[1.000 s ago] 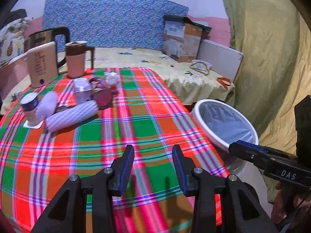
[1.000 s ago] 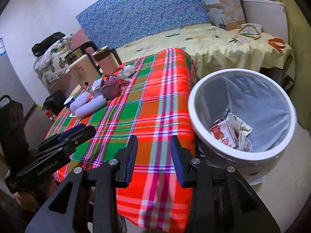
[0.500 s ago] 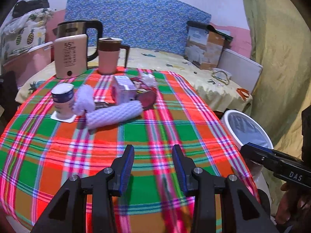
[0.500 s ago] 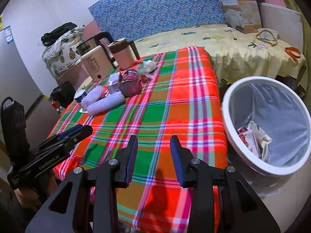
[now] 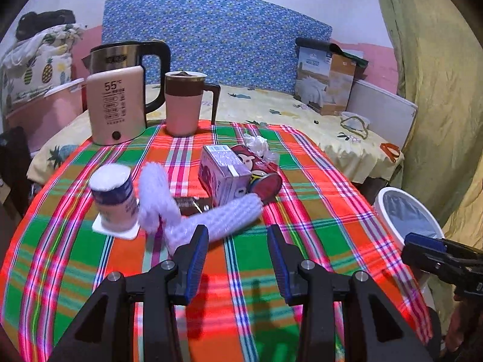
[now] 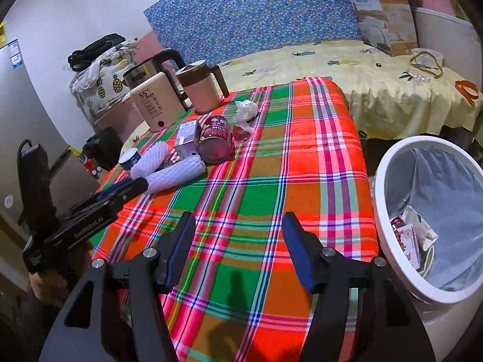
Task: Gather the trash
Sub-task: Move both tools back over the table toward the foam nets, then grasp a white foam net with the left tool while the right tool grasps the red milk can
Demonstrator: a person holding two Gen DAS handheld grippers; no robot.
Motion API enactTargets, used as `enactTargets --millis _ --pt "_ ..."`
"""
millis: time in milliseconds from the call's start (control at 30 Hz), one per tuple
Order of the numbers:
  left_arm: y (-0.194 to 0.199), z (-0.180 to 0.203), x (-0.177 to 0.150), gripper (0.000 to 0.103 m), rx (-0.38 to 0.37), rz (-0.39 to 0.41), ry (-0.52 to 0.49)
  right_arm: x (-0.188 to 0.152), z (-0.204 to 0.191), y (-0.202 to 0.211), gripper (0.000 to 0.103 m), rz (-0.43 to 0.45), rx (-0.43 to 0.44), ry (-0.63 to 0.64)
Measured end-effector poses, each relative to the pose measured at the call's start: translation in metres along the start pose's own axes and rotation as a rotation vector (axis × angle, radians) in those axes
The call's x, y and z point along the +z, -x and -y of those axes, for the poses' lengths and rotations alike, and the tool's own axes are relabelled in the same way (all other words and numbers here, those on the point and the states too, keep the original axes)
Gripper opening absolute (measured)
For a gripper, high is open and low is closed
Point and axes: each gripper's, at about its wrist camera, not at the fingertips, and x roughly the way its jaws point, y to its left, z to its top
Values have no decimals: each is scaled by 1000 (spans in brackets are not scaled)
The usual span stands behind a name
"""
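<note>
At the far left of the checked red, green and orange tablecloth, a small white lidded pot with a blue label stands on a white square, and behind it a cream electric kettle with a black handle and a pink lidded mug with a brown band stand upright at the back edge; these look like things in use, set back out of the way, not rubbish. Just right of the pot two white ribbed foam sleeves lie crossed, touching a purple drink carton on its side, a red can with a cartoon face tipped over beside it, and a crumpled white tissue behind; lying toppled and bunched together, they read as the trash to be gathered. The left gripper hovers low over the cloth just in front of the nearer foam sleeve, its blue-padded jaws parted and empty, aimed as if to take that piece first. Further right, the right gripper also hangs above bare cloth; its jaws have just been opening and nothing sits between them, which suits a hand readying for a fresh pick. At the far right, beside the table and lower than its top, the round white bin with a grey liner already holds a few wrappers, placed close so that each piece needs only a short carry over the table's edge.
</note>
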Motion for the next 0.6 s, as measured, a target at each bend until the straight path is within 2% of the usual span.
enactTargets --millis 233,467,600 --pt "-33 -12 11 48 8 -19 -57 1 2 -10 61 -25 -4 -1" --pt "-61 -19 10 50 -19 -137 -73 5 4 -19 61 -38 -9 -5" --pt "-62 -16 5 55 -15 -162 -87 8 2 -23 61 -41 -8 -2"
